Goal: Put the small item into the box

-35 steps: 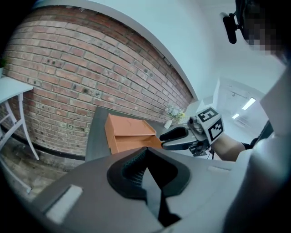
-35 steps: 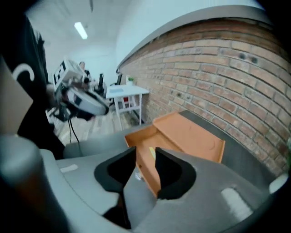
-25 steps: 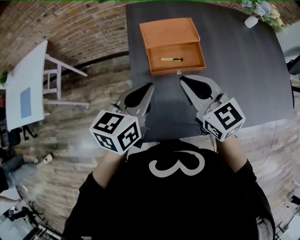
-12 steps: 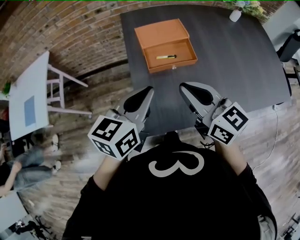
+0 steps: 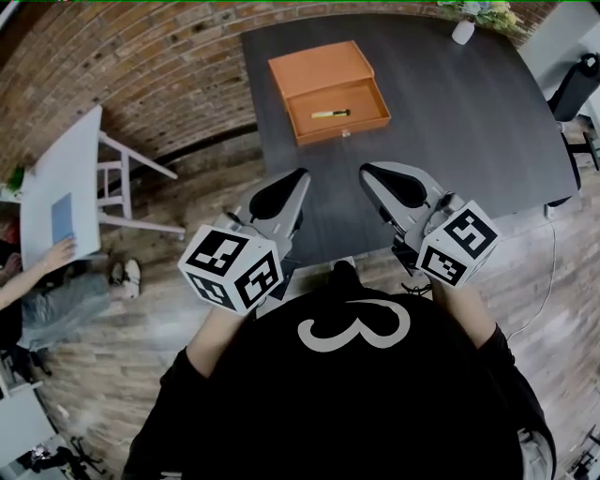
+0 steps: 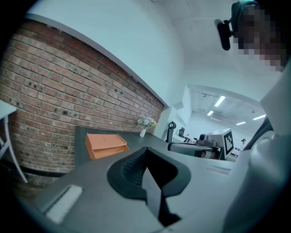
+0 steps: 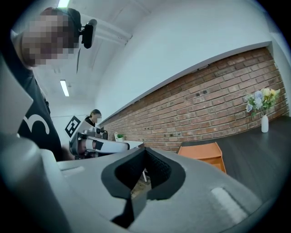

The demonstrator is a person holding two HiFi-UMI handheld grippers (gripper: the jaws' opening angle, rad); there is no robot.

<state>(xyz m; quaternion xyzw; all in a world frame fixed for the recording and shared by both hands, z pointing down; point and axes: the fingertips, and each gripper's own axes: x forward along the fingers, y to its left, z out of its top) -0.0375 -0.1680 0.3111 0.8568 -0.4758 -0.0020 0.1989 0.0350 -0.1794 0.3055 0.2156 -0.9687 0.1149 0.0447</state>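
Note:
An orange box [image 5: 328, 89] lies open on the dark table [image 5: 469, 122], its lid tipped back. A small yellow item [image 5: 330, 113] lies inside its tray. My left gripper [image 5: 300, 174] and right gripper [image 5: 367, 171] hover side by side over the table's near edge, well short of the box. Both are shut, with nothing between the jaws. The left gripper view shows the box [image 6: 105, 143] ahead beyond the closed left gripper [image 6: 144, 154]. In the right gripper view the box [image 7: 204, 154] sits to the right of the closed right gripper [image 7: 144, 157].
A white vase of flowers [image 5: 466, 28] stands at the table's far right corner. A brick wall runs behind the table. Left of it are a white table [image 5: 61, 187] and a seated person [image 5: 47, 291]. A dark chair [image 5: 581, 89] is at the right.
The view has drifted, so the box now sits a little higher and further left. Both grippers stay shut near the table's front edge. The person at the left has shifted.

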